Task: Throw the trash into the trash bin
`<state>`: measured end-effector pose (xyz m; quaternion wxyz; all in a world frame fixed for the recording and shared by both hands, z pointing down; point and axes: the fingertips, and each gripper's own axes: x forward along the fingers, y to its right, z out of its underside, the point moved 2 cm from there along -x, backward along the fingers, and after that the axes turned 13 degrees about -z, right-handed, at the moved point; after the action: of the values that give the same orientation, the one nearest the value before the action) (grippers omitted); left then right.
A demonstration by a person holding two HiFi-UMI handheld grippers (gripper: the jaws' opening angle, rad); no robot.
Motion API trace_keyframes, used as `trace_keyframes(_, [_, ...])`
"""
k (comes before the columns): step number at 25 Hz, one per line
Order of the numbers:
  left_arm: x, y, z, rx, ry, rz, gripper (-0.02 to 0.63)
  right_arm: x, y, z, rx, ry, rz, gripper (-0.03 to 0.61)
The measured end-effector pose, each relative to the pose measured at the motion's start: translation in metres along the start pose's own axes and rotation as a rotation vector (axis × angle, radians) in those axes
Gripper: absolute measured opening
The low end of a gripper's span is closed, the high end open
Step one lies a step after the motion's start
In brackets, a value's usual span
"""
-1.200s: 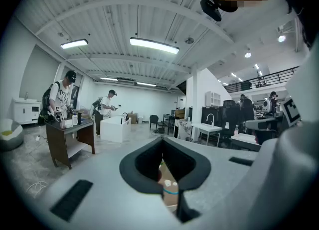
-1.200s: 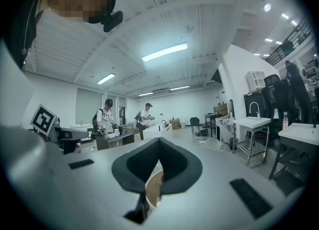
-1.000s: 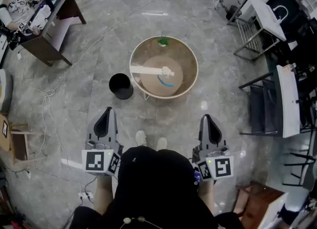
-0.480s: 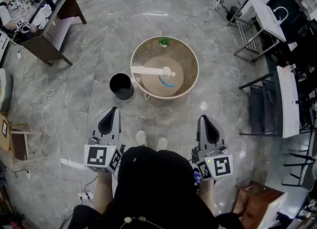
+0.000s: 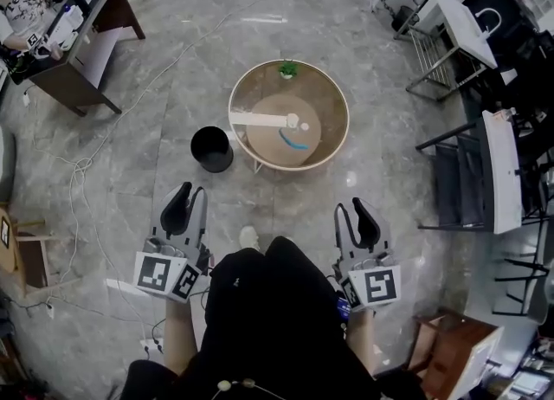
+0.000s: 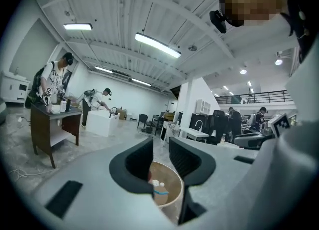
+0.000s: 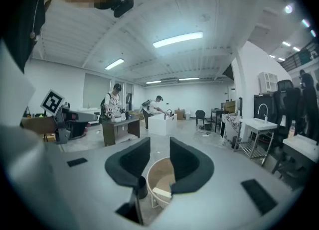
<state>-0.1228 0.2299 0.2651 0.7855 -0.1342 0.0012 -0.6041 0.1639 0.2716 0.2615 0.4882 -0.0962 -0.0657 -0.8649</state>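
Note:
A round table (image 5: 329,95) with a tan top stands ahead on the grey floor. On it lie a long white box (image 5: 258,119), a blue scrap (image 5: 293,140), a small white bottle (image 5: 293,120) and a little green plant (image 5: 287,69). The black trash bin (image 5: 211,149) stands on the floor just left of the table. My left gripper (image 5: 185,196) and right gripper (image 5: 351,210) are held low near my body, well short of the table. Both pairs of jaws are opening with nothing between them. Past the left gripper (image 6: 160,155) I see the table (image 6: 175,190); past the right gripper (image 7: 159,160), the table (image 7: 158,174) and bin (image 7: 141,187).
A brown desk (image 5: 82,30) with a seated person (image 5: 19,4) is at the far left. Cables (image 5: 82,164) trail over the floor on the left. Black chairs and metal racks (image 5: 472,177) line the right side, and a wooden crate (image 5: 450,355) sits at the lower right.
Both grippers' jaws have gone from shut to parted. Both hands have dropped a little lower in the head view. The table and bin have not moved.

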Motion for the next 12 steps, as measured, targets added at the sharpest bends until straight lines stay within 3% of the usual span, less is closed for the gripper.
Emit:
trace_keyframes(6, [0.012, 0.007, 0.023, -0.028, -0.103, 0.143, 0.106, 0.013, -0.006, 0.028, -0.062, -0.134, -0.005, 0.156])
trace_keyframes(12, [0.040, 0.011, 0.030, 0.060, -0.134, 0.148, 0.106, 0.046, 0.016, 0.054, -0.069, -0.250, -0.029, 0.170])
